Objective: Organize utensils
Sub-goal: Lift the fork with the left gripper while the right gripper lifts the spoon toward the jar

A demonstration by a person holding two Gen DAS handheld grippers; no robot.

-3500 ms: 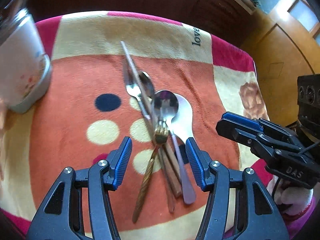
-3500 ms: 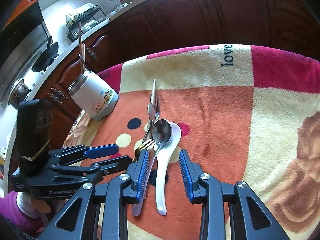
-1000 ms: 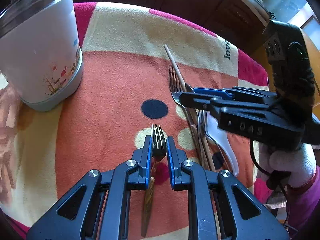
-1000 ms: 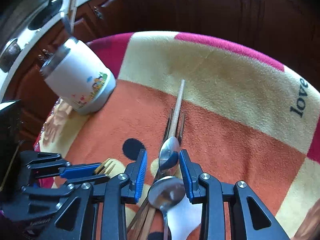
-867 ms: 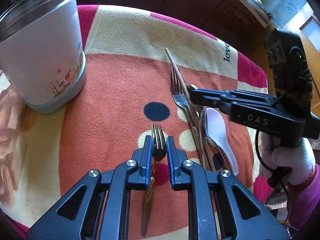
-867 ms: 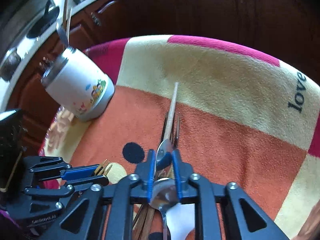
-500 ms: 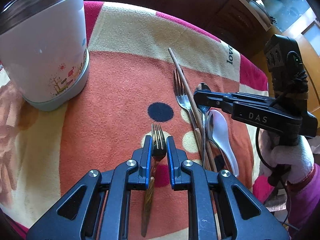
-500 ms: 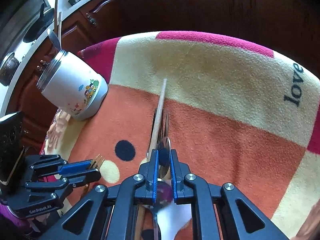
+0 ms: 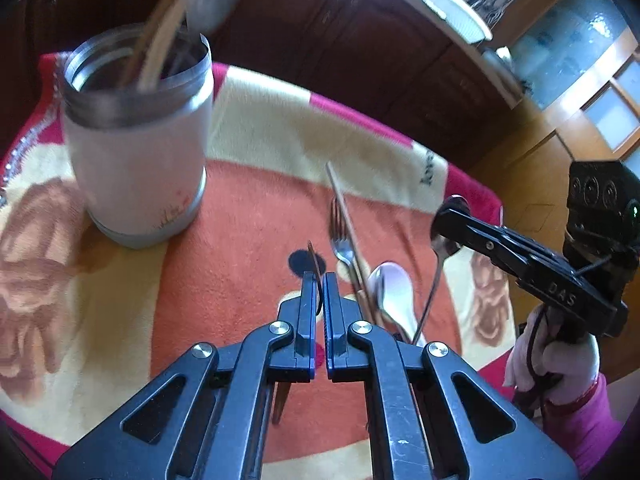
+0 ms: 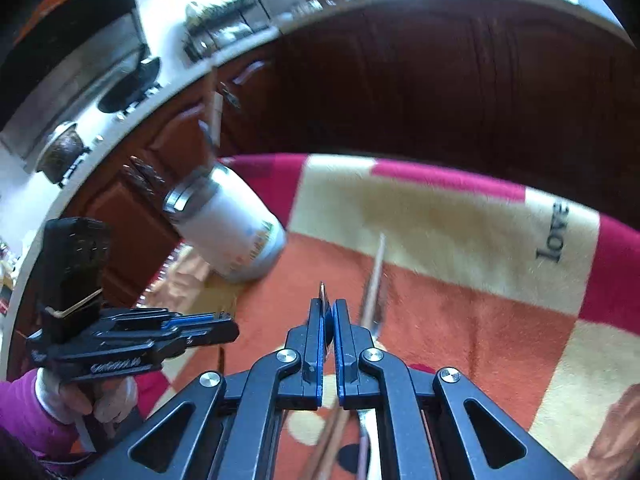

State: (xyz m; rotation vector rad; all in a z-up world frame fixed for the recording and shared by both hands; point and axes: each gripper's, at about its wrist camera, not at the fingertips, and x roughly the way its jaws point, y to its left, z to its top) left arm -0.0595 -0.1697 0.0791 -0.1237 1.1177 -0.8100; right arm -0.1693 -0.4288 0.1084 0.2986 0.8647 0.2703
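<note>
My left gripper (image 9: 319, 280) is shut on a gold fork (image 9: 314, 254), which stands edge-on between the pads with its wooden handle hanging below. It is lifted off the orange blanket (image 9: 248, 220). My right gripper (image 10: 329, 308) is shut on the bowl of a small steel spoon (image 10: 322, 294). In the left wrist view that spoon (image 9: 434, 280) dangles from the right gripper (image 9: 446, 216) at the right. A white canister (image 9: 136, 152) with a steel rim stands at the back left and holds several utensils. From the right wrist view the canister (image 10: 232, 232) is far left, beyond the left gripper (image 10: 228, 322).
A steel fork (image 9: 342, 240), a long chopstick (image 9: 340, 200) and a white ceramic spoon (image 9: 394, 296) lie on the blanket between the grippers. Dark wooden cabinets (image 10: 400, 92) run behind the table. A gloved hand (image 9: 556, 356) holds the right gripper.
The right gripper closed on the small spoon and lifted it off the pile. The left gripper rose with the gold fork, which turned edge-on between its pads.
</note>
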